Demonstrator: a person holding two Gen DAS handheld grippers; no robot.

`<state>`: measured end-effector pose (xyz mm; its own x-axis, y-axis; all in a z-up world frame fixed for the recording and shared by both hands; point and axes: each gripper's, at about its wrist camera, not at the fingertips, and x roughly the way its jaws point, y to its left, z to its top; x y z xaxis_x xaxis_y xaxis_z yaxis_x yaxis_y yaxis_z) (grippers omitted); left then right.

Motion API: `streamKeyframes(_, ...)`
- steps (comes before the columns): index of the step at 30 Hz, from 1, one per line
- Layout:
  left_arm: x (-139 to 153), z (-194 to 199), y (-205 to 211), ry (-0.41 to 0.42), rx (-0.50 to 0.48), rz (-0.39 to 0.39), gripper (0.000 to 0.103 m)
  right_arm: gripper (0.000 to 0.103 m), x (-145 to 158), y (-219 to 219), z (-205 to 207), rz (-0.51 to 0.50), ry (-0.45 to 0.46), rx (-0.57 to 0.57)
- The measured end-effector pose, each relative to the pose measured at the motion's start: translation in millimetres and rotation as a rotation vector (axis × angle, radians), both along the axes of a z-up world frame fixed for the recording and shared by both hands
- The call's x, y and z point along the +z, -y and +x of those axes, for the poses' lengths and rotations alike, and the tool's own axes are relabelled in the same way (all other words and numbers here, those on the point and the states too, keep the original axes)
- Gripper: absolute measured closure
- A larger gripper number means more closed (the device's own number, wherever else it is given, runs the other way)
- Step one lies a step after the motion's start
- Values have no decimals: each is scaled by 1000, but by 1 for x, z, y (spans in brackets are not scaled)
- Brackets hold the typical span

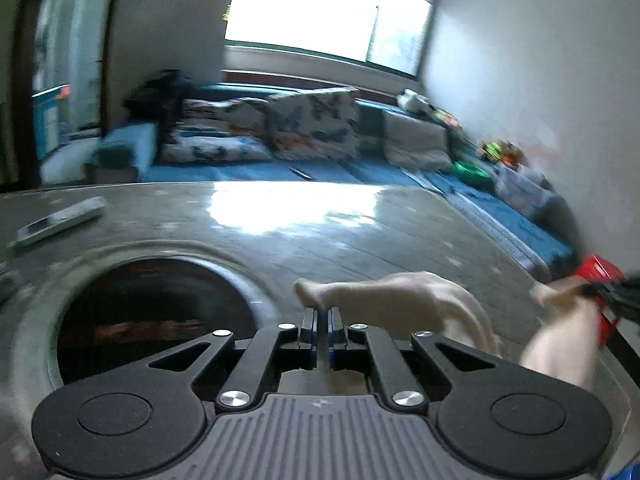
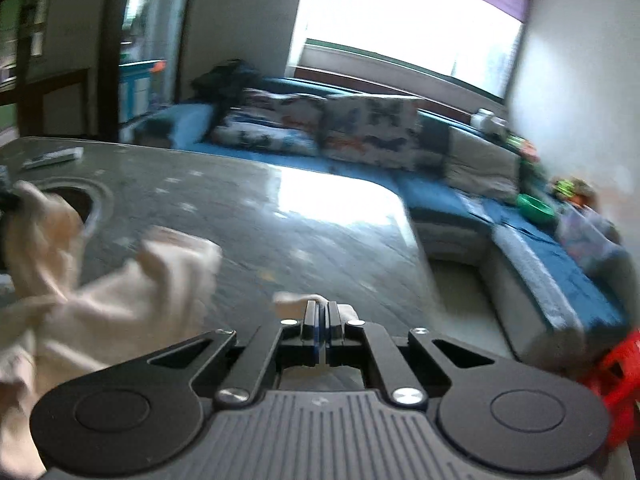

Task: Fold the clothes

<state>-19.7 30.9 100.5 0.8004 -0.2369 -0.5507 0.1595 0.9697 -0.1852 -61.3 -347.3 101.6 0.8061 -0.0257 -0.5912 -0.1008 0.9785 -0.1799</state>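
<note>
A: Grippers first. Left black two-finger gripper (image 1: 322, 312) level over table, fingers nearly together, pinching corner of pale cream cloth garment (image 1: 404, 292). Right black two-finger gripper (image 2: 322, 305) same pose, pads narrow, clamped on another cream edge.

B: Garment position?

A: Strung between both grippers, sagging toward dark glossy glass tabletop (image 1: 360, 236). Bunched and crumpled at left side of right wrist view. Blurred, so cannot tell contact with surface.

B: Surface?

A: Reflective, window glare in middle. Round recessed hole (image 1: 156, 320) near left gripper. Flat silver phone-like slab (image 1: 60, 220) at far left edge.

B: Room?

A: Blue L-shaped sofa (image 2: 520, 240) behind table, butterfly-print cushions (image 1: 312, 124) on it, green bowl (image 2: 534, 206) on right stretch. Bright wide window (image 1: 320, 8) above. Red plastic stool (image 2: 616, 384) low right.
</note>
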Motion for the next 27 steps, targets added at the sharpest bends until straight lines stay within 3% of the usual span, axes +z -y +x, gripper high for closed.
streamKeyframes(6, 4, -27, -57, -11, 190, 8, 101, 101, -24, 57, -39, 3, -57, -148)
streamKeyframes(9, -2, -31, -70, -59, 211, 1, 101, 96, -39, 76, -48, 23, -89, -216)
streamKeyframes(12, -7, -30, -61, -93, 178, -2, 98, 93, -35, 73, -53, 44, -68, -194)
streamKeyframes(14, -11, -27, -50, -110, 146, -4, 89, 90, -32, 70, -56, 59, -53, -176)
streamKeyframes(17, -25, -16, -21, -138, 100, 9, 71, 85, -27, 61, -58, 84, -41, -128)
streamKeyframes(18, -30, -12, -14, -148, 96, 10, 60, 83, -28, 54, -57, 101, -50, -96)
streamKeyframes(20, -42, -4, -2, -170, 104, 5, 58, 77, -32, 39, -54, 118, -67, -44)
streamKeyframes(27, -59, 31, 7, -203, 196, 25, 54, 73, -52, 7, -36, 120, -132, 54)
